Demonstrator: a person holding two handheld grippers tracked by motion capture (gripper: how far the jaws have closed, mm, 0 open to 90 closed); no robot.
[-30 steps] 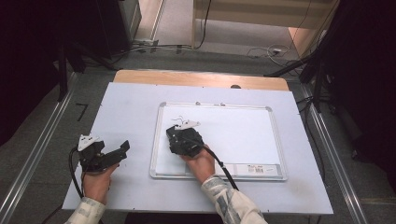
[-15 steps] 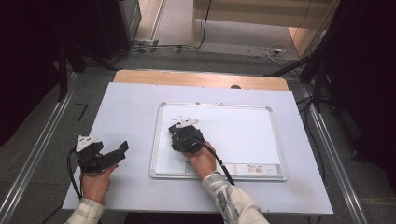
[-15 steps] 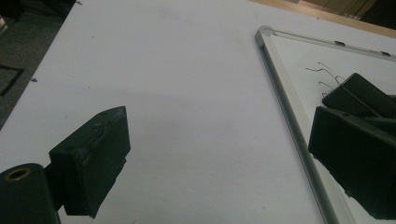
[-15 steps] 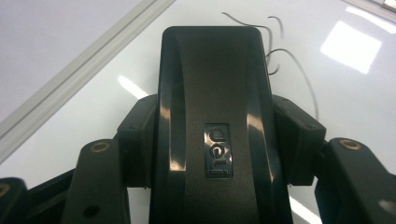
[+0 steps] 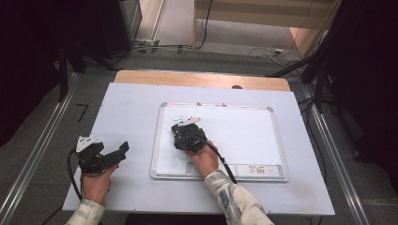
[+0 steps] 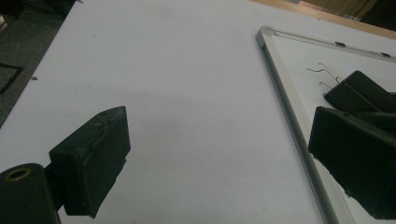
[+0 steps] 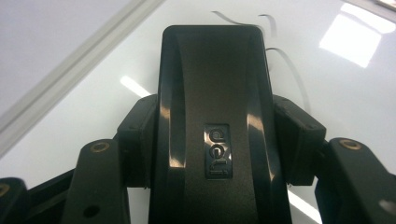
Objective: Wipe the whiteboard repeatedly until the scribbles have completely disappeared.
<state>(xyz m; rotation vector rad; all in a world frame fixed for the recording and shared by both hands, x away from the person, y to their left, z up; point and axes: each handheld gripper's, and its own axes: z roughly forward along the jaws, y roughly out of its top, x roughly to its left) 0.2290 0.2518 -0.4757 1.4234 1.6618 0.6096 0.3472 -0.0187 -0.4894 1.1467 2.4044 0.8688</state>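
- Two handheld grippers work at a pale table [image 5: 131, 108], each held in one of a person's hands; the forearms come in from the near edge in the high view
- The right gripper [image 5: 187, 133] sits over the left part of a whiteboard [image 5: 244, 136] that lies flat on the table; its jaws are clamped on a black whiteboard eraser [image 7: 215, 116], one jaw pressed to each long side
- In the right gripper view the eraser runs straight ahead between the jaws, glossy and black, with a small embossed logo on its top; its far end lies close to a few thin dark pen marks [image 7: 280, 56] on the white surface
- Those same marks show in the high view just beyond the right gripper's tip, near the board's upper left part
- The left gripper [image 5: 101, 157] rests on the bare table, well apart from the board's left frame; its jaws stand wide apart with nothing between them
- In the left gripper view one black jaw is at the lower left, the other at the right edge; between them lie plain table and the board's metal frame [image 6: 289, 116]
- A barcode label [image 5: 256, 169] sits on the board's near edge
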